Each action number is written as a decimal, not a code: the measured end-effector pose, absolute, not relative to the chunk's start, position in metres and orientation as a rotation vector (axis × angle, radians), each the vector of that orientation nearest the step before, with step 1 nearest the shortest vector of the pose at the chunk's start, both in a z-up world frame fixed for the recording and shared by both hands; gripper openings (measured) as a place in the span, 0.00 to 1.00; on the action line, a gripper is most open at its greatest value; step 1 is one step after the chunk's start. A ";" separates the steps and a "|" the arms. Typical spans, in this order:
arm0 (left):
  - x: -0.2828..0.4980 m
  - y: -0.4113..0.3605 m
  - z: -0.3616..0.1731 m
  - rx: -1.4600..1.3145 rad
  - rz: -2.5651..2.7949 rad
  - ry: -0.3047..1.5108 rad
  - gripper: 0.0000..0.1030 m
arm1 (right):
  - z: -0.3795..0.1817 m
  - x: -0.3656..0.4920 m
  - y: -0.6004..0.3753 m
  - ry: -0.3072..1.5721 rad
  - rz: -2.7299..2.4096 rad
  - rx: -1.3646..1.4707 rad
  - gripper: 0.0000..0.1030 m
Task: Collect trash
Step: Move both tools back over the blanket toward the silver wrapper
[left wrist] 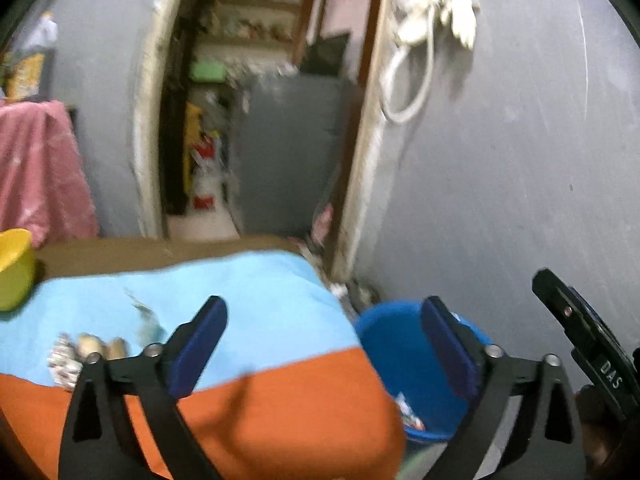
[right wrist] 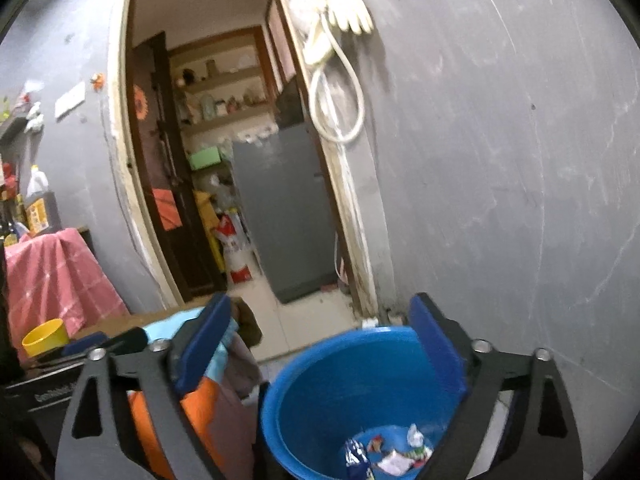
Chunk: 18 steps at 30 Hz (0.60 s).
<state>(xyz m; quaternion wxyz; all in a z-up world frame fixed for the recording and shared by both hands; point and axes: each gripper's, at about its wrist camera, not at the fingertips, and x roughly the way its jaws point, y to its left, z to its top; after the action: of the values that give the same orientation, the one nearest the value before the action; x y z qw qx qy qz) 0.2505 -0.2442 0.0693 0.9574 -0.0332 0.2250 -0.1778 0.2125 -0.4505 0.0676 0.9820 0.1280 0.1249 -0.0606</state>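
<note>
Wrappers [left wrist: 66,360] remaining on the cloth [left wrist: 248,308] lie at nine o'clock of the left claw [left wrist: 324,340], nearer it than the right claw [right wrist: 320,344]; both claws spread, empty.

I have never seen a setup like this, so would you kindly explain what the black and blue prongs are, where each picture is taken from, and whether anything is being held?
There is no robot here: a person carries a hand-held gripper in each hand, each with a fisheye camera looking forward along its two blue-padded fingers. One picture is from the left hand-held gripper, the other from the right hand-held gripper. Both stand open with nothing between the pads.

The left view looks over a blue and orange cloth with some wrappers still lying on it and a yellow cup at its far edge. The right view looks down into a blue bucket on the floor beside the cloth, with scraps of trash at its bottom.
</note>
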 end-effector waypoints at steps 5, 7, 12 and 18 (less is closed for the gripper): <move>0.235 -0.211 0.086 -0.093 -0.294 0.353 0.98 | 0.076 0.212 -0.432 0.185 -0.074 0.234 1.00; 0.228 -0.197 0.091 -0.098 -0.267 0.322 0.98 | 0.081 0.212 -0.420 0.151 -0.053 0.207 1.00; 0.215 -0.166 0.099 -0.104 -0.191 0.263 0.98 | 0.089 0.206 -0.391 0.066 0.004 0.138 1.00; 0.205 -0.129 0.099 -0.108 -0.103 0.209 0.98 | 0.096 0.199 -0.359 -0.029 0.052 0.095 1.00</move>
<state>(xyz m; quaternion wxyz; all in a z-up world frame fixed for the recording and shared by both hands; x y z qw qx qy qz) 0.2050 -0.1290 0.0988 0.9917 -0.0540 0.1044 -0.0515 0.1986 -0.3591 0.0958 0.9984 0.0472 -0.0147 0.0262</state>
